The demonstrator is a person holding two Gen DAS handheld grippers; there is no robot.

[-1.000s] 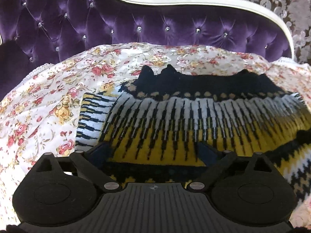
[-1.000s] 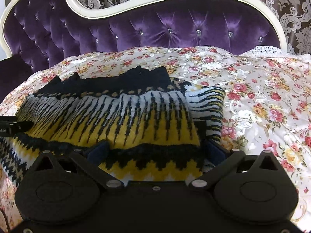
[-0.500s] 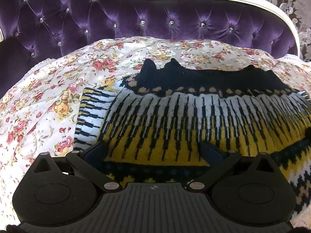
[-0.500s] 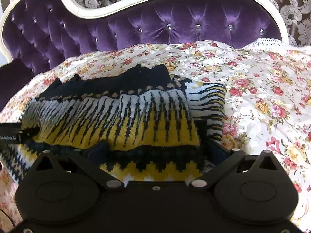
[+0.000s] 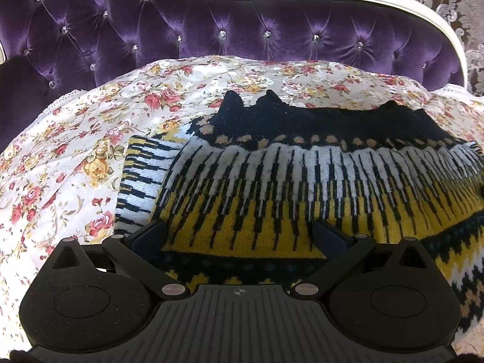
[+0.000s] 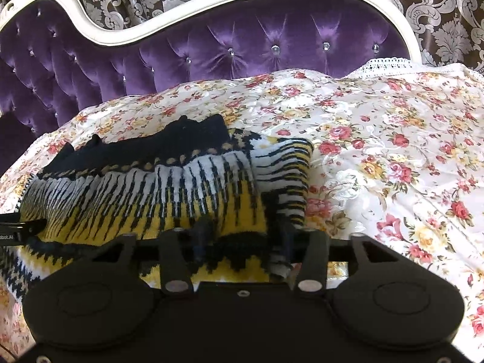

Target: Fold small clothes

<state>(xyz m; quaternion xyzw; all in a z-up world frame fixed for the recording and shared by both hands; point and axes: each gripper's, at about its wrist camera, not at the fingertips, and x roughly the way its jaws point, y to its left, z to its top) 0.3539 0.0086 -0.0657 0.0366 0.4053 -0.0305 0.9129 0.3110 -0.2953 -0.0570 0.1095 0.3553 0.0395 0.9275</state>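
A small knitted sweater (image 5: 287, 187), black, white and yellow, lies folded on a floral bedspread (image 5: 75, 163). My left gripper (image 5: 239, 236) is open, its fingers (image 5: 149, 234) spread wide over the sweater's near left part, on the yellow band. In the right wrist view the sweater (image 6: 151, 187) lies to the left. My right gripper (image 6: 242, 242) has its fingers (image 6: 201, 236) drawn in on a bunch of the sweater's near right edge. The left gripper's tip (image 6: 21, 227) shows at the far left.
A purple tufted headboard (image 5: 242, 24) with a white frame (image 6: 211, 3) stands behind the bed. Patterned curtains (image 6: 447, 15) hang behind it. The floral bedspread (image 6: 393, 166) spreads out to the right of the sweater.
My right gripper has closed on the sweater's right edge and bunched the knit there. My left gripper stays open and has shifted only slightly.
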